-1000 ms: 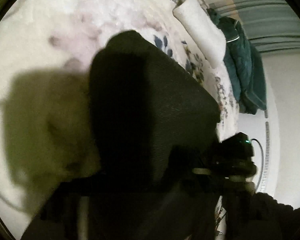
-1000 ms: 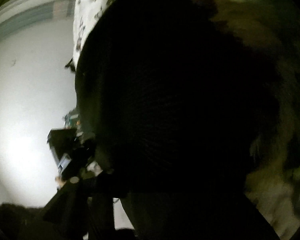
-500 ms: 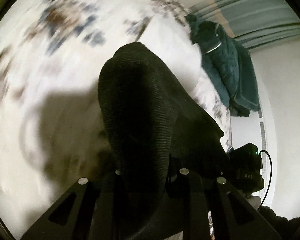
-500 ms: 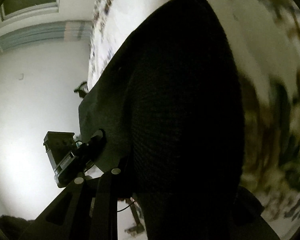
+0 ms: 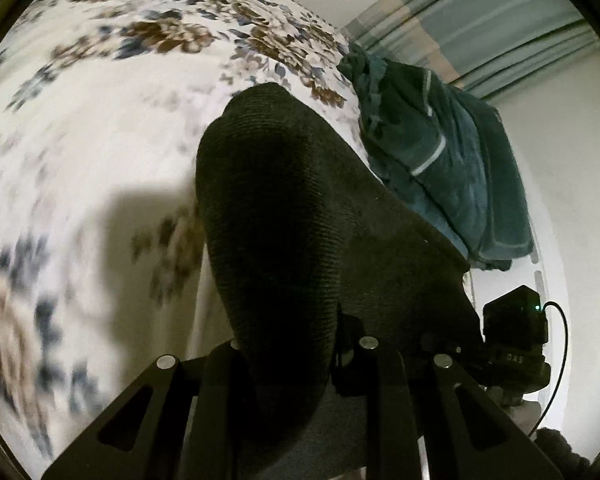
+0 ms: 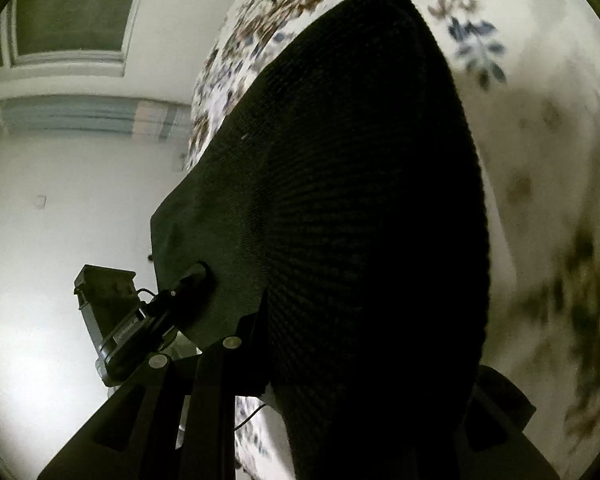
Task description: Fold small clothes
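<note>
A black knit garment (image 5: 300,220) hangs stretched between both grippers above the floral bedsheet (image 5: 100,128). In the left wrist view my left gripper (image 5: 296,356) is shut on one edge of it, and the cloth drapes over the fingers and hides the tips. The right gripper's body (image 5: 516,336) shows at the garment's far corner. In the right wrist view the same black garment (image 6: 360,200) fills the middle. My right gripper (image 6: 340,364) is shut on it, with its tips buried in the cloth. The left gripper (image 6: 140,320) holds the opposite corner.
A dark teal garment (image 5: 440,168) lies heaped at the bed's far edge. A striped curtain (image 5: 480,20) and a white wall stand behind it. A window (image 6: 72,12) sits high on the wall in the right wrist view. The floral sheet (image 6: 540,160) spreads beneath the cloth.
Both grippers have risen and swept across the bed with the black garment held between them. The white pillow has left the left wrist view and the teal heap looms closer.
</note>
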